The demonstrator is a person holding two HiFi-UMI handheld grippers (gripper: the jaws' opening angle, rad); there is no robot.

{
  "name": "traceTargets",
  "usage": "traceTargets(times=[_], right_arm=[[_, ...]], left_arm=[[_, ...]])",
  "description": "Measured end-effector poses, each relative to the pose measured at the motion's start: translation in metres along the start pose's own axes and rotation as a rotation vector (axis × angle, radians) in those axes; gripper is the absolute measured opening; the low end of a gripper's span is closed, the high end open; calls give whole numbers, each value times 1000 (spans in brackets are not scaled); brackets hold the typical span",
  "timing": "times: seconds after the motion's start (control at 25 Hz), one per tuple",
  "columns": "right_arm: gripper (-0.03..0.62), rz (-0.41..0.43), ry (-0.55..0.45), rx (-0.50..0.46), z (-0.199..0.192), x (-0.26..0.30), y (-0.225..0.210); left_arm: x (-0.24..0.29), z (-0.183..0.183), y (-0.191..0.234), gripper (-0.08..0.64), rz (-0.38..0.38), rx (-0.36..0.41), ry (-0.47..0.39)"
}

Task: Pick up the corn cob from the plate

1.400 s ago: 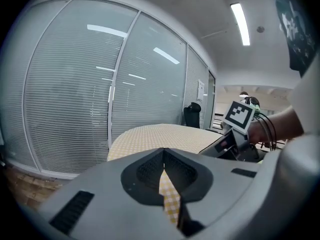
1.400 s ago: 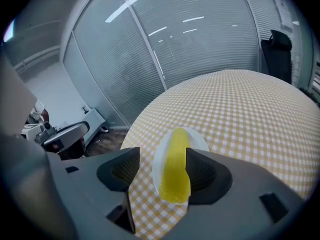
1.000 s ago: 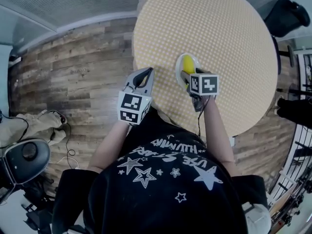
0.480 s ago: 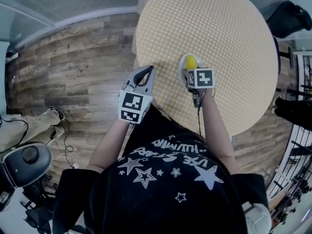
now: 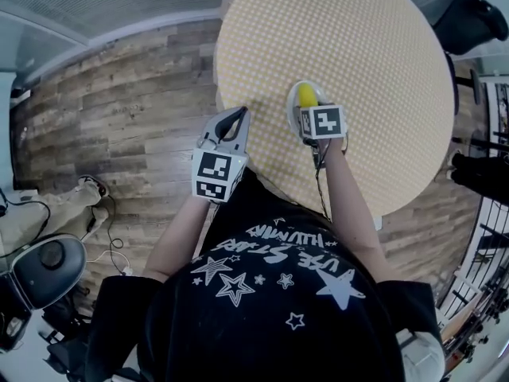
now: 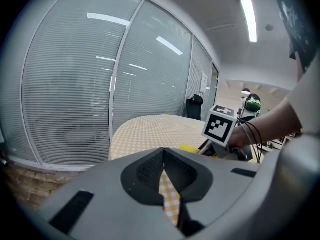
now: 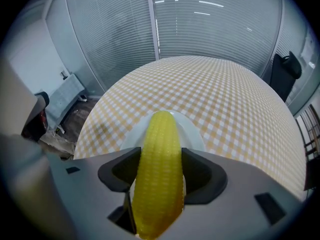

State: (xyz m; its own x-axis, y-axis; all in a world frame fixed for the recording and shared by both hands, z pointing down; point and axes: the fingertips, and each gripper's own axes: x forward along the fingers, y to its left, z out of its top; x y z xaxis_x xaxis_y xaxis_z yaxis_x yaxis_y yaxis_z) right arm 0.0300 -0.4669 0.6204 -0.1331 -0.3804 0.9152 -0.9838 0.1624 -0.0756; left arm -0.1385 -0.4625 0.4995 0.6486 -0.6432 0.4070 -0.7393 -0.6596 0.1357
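A yellow corn cob (image 7: pixel 159 169) lies lengthwise between the jaws of my right gripper (image 7: pixel 159 176), which is shut on it. It is just over a small white plate (image 7: pixel 192 134); I cannot tell whether it still touches it. In the head view the corn cob (image 5: pixel 306 95) and the plate (image 5: pixel 293 106) sit near the table's near edge, with the right gripper (image 5: pixel 312 118) and its marker cube over them. My left gripper (image 5: pixel 232 126) hangs at the table's edge to the left, jaws shut and holding nothing; from its own view the left gripper (image 6: pixel 164 171) points across the table.
A round table with a yellow checked cloth (image 5: pixel 358 46) holds the plate. Wood floor (image 5: pixel 119 110) lies to the left. A dark office chair (image 5: pixel 469 22) stands at the far right, glass walls with blinds (image 7: pixel 120 29) behind the table. Cables and equipment (image 5: pixel 40 253) sit at lower left.
The right gripper has shifted slightly up and forward over the plate with the cob between its jaws. The left gripper has barely moved.
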Motion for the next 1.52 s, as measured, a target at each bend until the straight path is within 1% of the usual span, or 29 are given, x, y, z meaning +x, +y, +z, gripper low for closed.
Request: traceTargets(times=[0.12,0.2,0.32,0.52,0.64,0.76,0.88,1.24,1.4,1.52], right_arm=[[259,11,-30,-16,1,-1,0],[259,36,-59,-28,1,-3,-1],[258,86,-124,9,2,-9,-3],[258,120,-256,55,6,-37,-6],[258,175,-341,74,13,-59,-3],[258,255,-415,81,12,-84,3],[258,326,-464,72,4,-112,9],[258,462,-611,44,-30,-192,10],[258,544,-685,61,-47,-224,9],[258,569,-710,66,-65,-240,4]], left_arm=[[-3,3,-10,8,-7,13,-5],[-5,6,-18,8,-8,22,-10],[-11,7,-26,8,-1,33,-14],[-28,3,-40,8,24,42,-22],[-33,3,-49,8,36,52,-29],[-38,8,-63,8,51,54,-49],[-45,9,-79,8,72,63,-56],[-75,10,-135,8,118,70,-90],[-85,7,-160,7,135,79,-103],[-91,4,-179,8,137,72,-115]])
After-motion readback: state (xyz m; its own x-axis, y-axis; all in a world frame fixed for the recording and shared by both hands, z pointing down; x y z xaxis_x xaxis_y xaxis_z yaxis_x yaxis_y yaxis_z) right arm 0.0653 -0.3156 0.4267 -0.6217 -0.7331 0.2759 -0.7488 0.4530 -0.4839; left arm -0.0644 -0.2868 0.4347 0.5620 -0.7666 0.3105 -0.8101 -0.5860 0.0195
